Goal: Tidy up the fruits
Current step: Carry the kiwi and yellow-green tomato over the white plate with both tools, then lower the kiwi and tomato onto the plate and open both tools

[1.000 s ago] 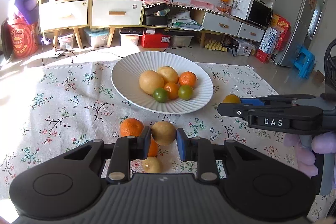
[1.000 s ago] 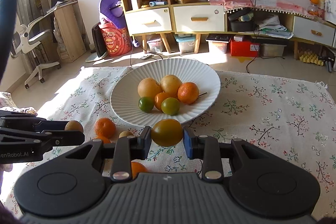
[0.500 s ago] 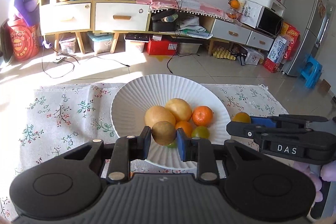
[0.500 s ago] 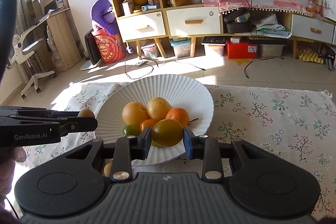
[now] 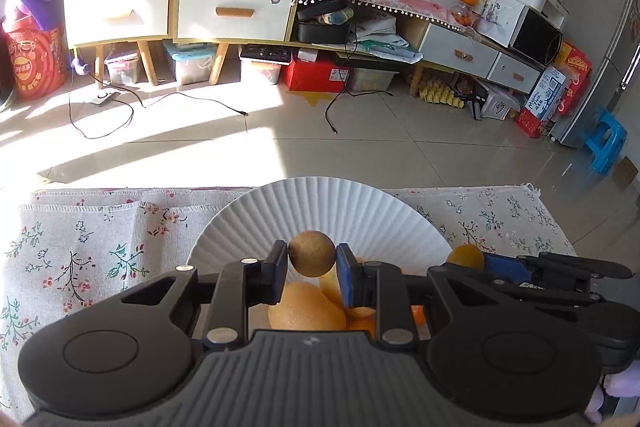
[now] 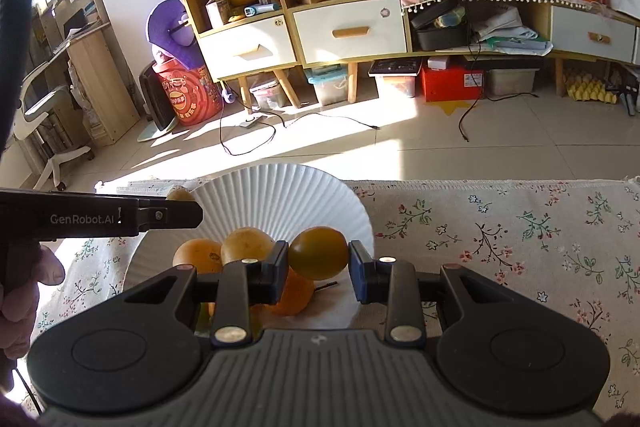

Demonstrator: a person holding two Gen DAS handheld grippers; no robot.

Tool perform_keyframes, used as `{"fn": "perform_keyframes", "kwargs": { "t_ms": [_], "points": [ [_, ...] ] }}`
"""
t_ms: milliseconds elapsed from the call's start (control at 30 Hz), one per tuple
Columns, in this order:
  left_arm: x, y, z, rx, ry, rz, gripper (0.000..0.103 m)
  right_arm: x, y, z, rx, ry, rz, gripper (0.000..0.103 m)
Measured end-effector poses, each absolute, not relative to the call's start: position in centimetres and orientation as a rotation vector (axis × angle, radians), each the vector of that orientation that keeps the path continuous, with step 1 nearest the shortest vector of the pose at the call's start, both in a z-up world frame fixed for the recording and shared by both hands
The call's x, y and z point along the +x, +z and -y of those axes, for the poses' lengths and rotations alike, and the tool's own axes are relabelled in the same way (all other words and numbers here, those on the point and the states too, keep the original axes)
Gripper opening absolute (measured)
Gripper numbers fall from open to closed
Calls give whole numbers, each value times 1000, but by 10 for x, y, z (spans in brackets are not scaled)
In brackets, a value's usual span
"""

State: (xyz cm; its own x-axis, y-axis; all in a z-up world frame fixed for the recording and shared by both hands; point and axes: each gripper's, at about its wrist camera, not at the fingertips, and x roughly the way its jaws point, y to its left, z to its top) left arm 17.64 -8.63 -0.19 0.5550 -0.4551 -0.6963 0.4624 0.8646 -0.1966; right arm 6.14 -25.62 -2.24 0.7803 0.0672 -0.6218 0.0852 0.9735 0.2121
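My left gripper (image 5: pixel 312 255) is shut on a small brown fruit (image 5: pixel 312 253) and holds it above the white ribbed plate (image 5: pixel 320 203). Yellow and orange fruits (image 5: pixel 306 309) lie in the plate below it. My right gripper (image 6: pixel 318 259) is shut on a green-orange citrus (image 6: pixel 318 258), held over the plate's (image 6: pixel 280 199) right part, above the fruits (image 6: pixel 244 245) in it. The right gripper with its citrus also shows in the left wrist view (image 5: pixel 466 255). The left gripper shows in the right wrist view (image 6: pixel 176 205).
The plate sits on a floral tablecloth (image 6: pixel 500 227) near the table's far edge. Beyond it is tiled floor with cables (image 5: pixel 160 107) and a low cabinet (image 5: pixel 180 11). The fruits on the cloth are out of view.
Both grippers have lifted their fruits from the cloth and moved forward over the plate. The plate now sits lower and closer in both views.
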Motion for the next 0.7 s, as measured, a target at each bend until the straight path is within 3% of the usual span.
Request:
{"fn": "perform_keyframes", "kwargs": {
  "t_ms": [700],
  "points": [
    [200, -13, 96, -27, -483, -913, 16, 86, -23, 252, 191, -12, -751, 29]
  ]
}}
